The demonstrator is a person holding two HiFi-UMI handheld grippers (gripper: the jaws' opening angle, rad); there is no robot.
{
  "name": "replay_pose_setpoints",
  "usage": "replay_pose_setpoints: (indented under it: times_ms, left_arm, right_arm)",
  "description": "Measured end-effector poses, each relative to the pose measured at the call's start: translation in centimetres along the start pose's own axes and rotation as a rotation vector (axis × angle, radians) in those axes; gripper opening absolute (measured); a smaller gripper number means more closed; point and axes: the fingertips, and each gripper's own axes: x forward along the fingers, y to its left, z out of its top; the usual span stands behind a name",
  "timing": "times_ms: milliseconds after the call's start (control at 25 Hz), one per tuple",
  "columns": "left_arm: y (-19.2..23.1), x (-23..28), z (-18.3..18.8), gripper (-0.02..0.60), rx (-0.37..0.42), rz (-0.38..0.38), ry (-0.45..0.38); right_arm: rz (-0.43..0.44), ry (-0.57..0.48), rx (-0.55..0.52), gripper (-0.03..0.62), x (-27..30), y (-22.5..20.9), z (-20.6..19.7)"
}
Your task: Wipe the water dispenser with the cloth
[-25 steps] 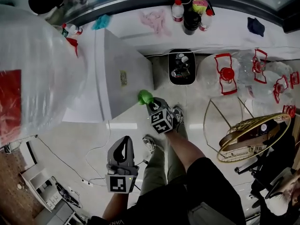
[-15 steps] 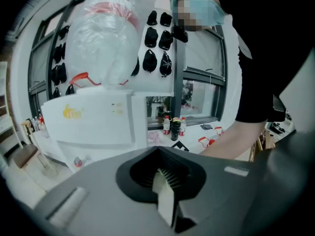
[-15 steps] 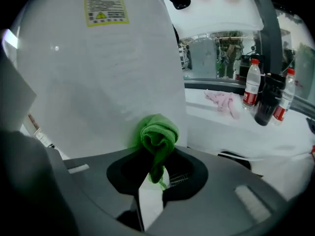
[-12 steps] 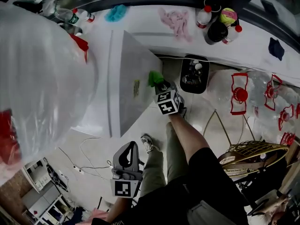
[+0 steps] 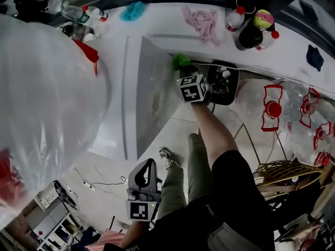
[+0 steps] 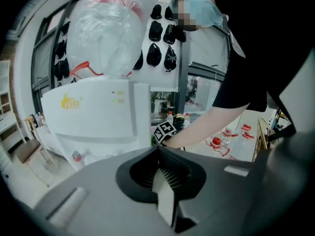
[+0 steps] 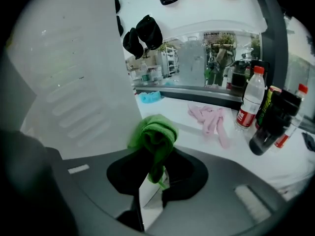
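The white water dispenser stands at centre left in the head view, with a large clear water bottle on top. My right gripper is shut on a green cloth and presses it against the dispenser's side panel near its far rear edge. In the right gripper view the green cloth bunches out of the closed jaws against the grey-white dispenser side. My left gripper hangs low near the person's legs, shut with nothing in it; it faces the dispenser front.
A white sill behind holds a pink cloth, a teal cloth and several bottles. A black bin sits by the dispenser. Empty water jugs and a gold wire stand lie on the right. Cables run over the floor.
My right gripper has slid the green cloth along the dispenser's side panel, away from the person toward the far rear edge. The head view has shifted. My left gripper has stayed low.
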Motion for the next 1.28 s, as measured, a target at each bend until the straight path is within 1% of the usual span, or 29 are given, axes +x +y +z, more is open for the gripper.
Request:
replay_pose_setpoints:
  times_ms: [120, 200, 320, 480, 640, 760, 840, 960, 1080, 1280]
  left_arm:
    - [0.2, -0.5, 0.3, 0.002, 0.017, -0.022, -0.012]
    - [0.1, -1.0, 0.4, 0.002, 0.034, -0.047, -0.008]
    - [0.1, -1.5, 1.1, 0.002, 0.053, -0.086, -0.035]
    - [-0.3, -2.9, 1.8, 0.002, 0.074, -0.137, -0.063]
    - [-0.6, -4.9, 2.6, 0.002, 0.126, -0.193, -0.111]
    - [-0.5, -7.3, 3.1, 0.002, 0.138, -0.213, -0.133]
    - [-0.3, -8.6, 3.7, 0.002, 0.147, -0.229, -0.165]
    - [-0.1, -10.3, 4.2, 0.002, 0.167, -0.247, -0.198]
    - [0.5, -11.6, 4.8, 0.002, 0.162, -0.246, -0.216]
    - [2.2, -14.0, 6.6, 0.002, 0.15, -0.228, -0.269]
  right_arm:
    - [-0.021, -0.021, 0.006, 0.08, -1.5, -0.5, 0.3]
    - [-0.023, -0.041, 0.021, 0.08, -3.4, -0.1, 0.1]
    - [-0.028, -0.084, 0.044, 0.08, -6.8, 0.7, -0.6]
    - [-0.034, -0.142, 0.076, 0.08, -12.3, 2.7, -2.1]
    - [-0.053, -0.203, 0.124, 0.08, -18.8, 4.7, -3.1]
    - [-0.058, -0.239, 0.155, 0.08, -23.7, 7.2, -3.6]
    - [-0.066, -0.265, 0.163, 0.08, -26.7, 8.6, -3.5]
    - [-0.064, -0.305, 0.16, 0.08, -30.8, 10.8, -2.9]
    - [-0.051, -0.352, 0.131, 0.08, -34.4, 13.1, -1.8]
    - [-0.037, -0.36, 0.069, 0.08, -39.6, 16.4, -0.7]
